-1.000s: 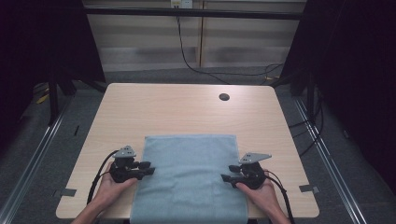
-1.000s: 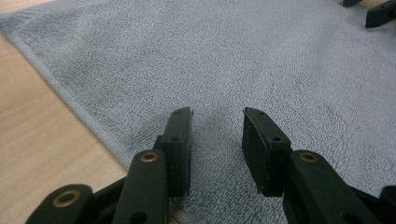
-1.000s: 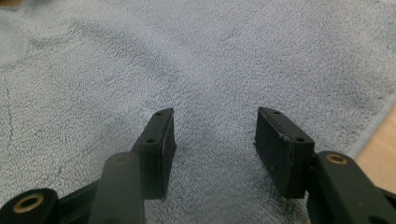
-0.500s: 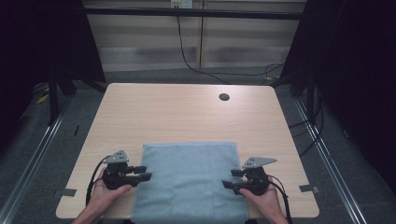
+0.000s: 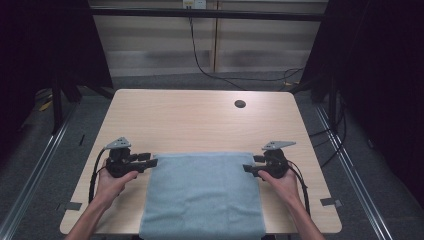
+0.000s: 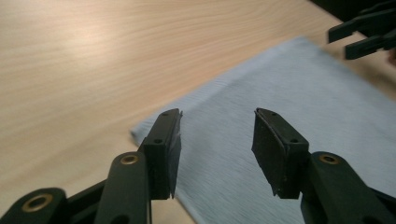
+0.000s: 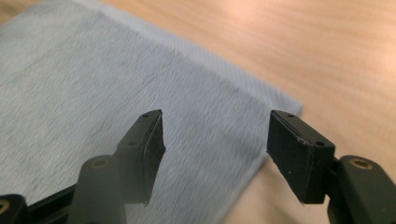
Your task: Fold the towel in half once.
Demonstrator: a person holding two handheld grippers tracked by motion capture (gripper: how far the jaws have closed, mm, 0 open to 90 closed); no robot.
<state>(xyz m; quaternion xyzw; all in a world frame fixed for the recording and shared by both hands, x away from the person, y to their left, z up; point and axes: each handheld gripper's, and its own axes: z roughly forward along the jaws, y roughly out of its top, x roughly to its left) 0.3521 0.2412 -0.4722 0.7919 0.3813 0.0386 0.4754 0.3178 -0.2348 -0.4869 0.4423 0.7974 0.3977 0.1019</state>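
My left gripper (image 5: 150, 162) and right gripper (image 5: 249, 169) have dragged the towel (image 5: 202, 195) nearer on the bench (image 5: 200, 125); jaws now gape wide, empty, corners released for folding.

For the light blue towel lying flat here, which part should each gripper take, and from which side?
The towel lies flat with its near end over the table edge. Best holds are probably the two far corners: left gripper from the left onto the far-left corner, right gripper from the right onto the far-right corner. Both sets of jaws are open there, and the thin edge needs low, sideways entry.
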